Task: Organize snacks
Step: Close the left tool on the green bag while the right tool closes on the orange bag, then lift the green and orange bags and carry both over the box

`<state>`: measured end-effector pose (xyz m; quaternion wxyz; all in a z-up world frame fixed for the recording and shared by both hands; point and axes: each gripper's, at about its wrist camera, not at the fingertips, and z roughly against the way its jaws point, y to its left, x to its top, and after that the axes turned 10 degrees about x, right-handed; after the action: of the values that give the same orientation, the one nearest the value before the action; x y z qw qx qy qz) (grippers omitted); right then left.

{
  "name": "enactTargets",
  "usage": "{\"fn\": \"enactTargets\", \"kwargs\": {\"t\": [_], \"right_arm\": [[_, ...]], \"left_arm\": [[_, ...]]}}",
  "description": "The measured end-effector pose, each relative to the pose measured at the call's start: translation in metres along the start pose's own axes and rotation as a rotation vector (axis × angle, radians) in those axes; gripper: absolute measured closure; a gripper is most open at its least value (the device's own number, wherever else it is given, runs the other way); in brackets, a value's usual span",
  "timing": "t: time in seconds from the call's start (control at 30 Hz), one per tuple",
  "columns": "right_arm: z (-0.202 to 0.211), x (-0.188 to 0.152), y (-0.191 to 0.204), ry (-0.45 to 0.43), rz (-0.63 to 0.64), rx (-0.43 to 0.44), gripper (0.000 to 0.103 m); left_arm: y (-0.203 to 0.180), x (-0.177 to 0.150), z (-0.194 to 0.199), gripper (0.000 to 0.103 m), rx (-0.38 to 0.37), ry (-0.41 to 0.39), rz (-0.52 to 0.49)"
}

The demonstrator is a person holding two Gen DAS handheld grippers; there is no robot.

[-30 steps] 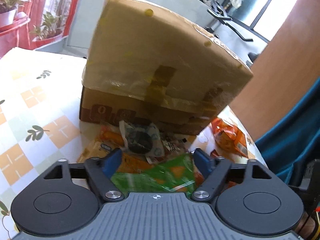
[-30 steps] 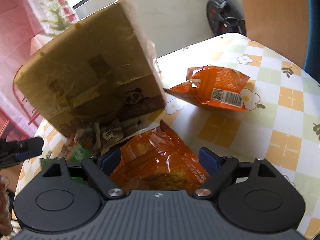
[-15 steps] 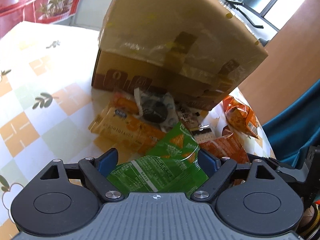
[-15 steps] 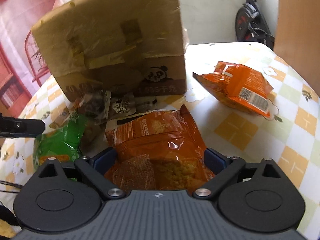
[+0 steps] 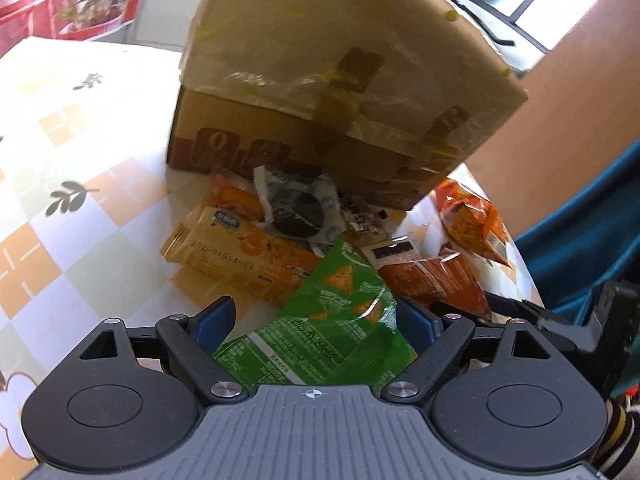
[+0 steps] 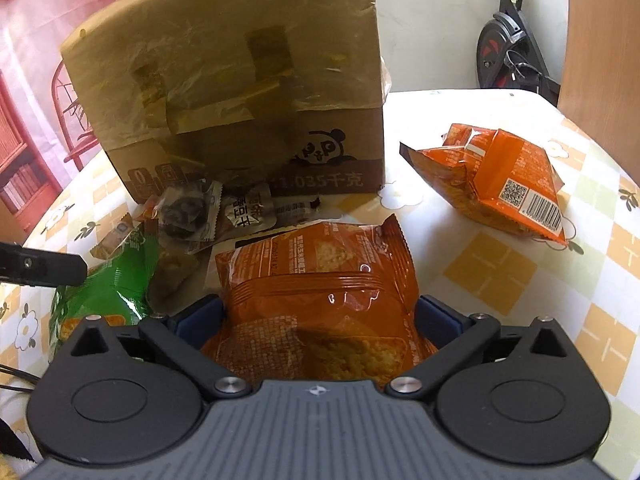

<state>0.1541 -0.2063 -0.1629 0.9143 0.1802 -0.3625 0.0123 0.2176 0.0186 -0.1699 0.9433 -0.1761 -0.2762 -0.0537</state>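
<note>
1. Left gripper (image 5: 316,316) stands wide apart, its blue pads either side of the green bag (image 5: 328,328); the bag fills the gap, but I cannot tell whether the pads touch it.
2. Right gripper (image 6: 320,316) is spread wide too, with the orange bag (image 6: 320,288) lying between its pads, flat on the table (image 6: 492,264).
3. Just past the green bag lies a yellow pack (image 5: 224,248), with a cookie packet (image 5: 300,208) on top of it.
4. Small sachets (image 6: 248,212) crowd against the foot of the box (image 6: 240,80), which sits taped over and tipped on the table.
5. Off to the right, well apart from the heap, a second orange bag (image 6: 504,184) lies barcode up.
6. An exercise bike (image 6: 508,56) stands behind the table.
</note>
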Motion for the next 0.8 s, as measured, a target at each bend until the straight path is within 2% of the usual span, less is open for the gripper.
{"fn": "enactTargets", "kwargs": {"t": [0.2,0.63,0.73,0.8], "right_arm": [[0.001,0.0,-0.002,-0.006,-0.025,-0.002,0.0],[0.002,0.0,-0.004,-0.01,-0.049,-0.01,0.001],[0.003,0.0,-0.004,-0.01,-0.049,-0.007,0.001],[0.002,0.0,-0.004,-0.011,-0.049,-0.007,0.001]], "left_arm": [[-0.009,-0.004,0.009,0.014,0.002,-0.02,-0.136],[-0.024,-0.029,0.023,0.014,-0.027,-0.051,-0.283],[-0.031,-0.031,0.016,0.014,0.015,-0.034,-0.318],[-0.033,-0.031,0.011,0.009,0.045,-0.029,-0.322]]}}
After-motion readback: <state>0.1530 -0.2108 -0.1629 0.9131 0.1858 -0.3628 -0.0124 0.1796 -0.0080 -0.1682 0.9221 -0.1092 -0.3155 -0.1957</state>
